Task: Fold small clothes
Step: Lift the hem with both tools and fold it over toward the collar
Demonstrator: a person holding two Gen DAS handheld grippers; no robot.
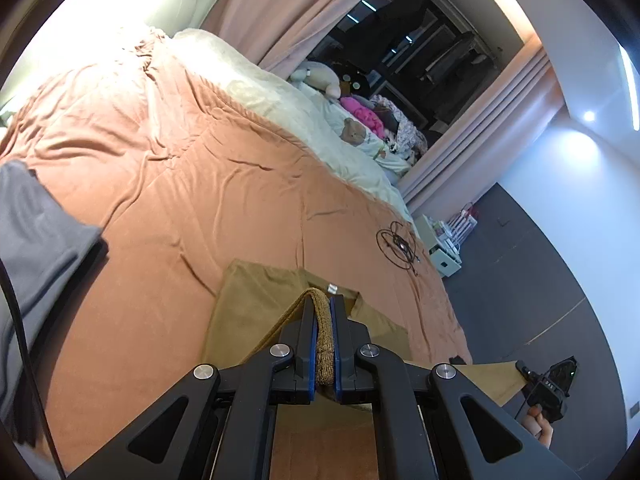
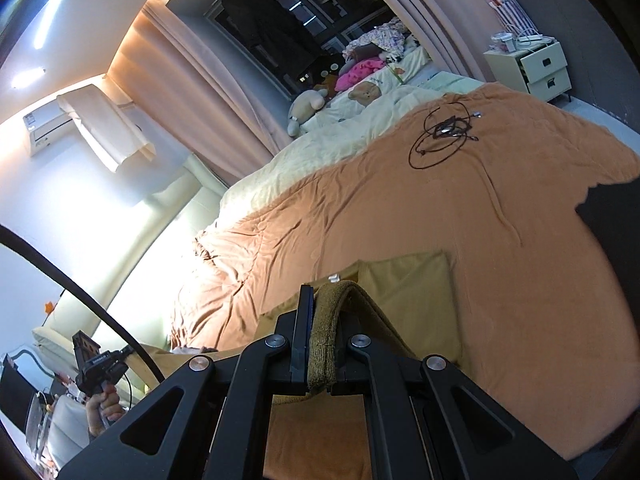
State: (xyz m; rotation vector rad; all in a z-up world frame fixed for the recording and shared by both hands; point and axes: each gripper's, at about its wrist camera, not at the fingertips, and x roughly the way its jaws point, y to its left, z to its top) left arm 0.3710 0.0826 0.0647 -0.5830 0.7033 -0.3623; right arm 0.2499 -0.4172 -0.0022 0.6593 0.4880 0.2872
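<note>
A small mustard-brown garment (image 1: 256, 304) lies partly on the orange bedspread (image 1: 160, 184), its near part lifted. My left gripper (image 1: 323, 304) is shut on the garment's ribbed hem, which stands as a thick band between the blue pads. In the right wrist view my right gripper (image 2: 324, 300) is shut on another stretch of the same ribbed hem, with the garment (image 2: 408, 280) trailing onto the bed beyond it. A white label shows at the neck. Each view catches the other gripper in a hand low at the side: the right gripper (image 1: 550, 388) and the left gripper (image 2: 100, 364).
A coil of black cable (image 1: 398, 244) lies on the bedspread (image 2: 480, 208) past the garment. Grey cloth (image 1: 36, 240) sits at the left. Cream bedding, plush toys (image 2: 308, 104) and a pile of clothes lie at the far side. A white nightstand (image 2: 540, 68) stands by the bed.
</note>
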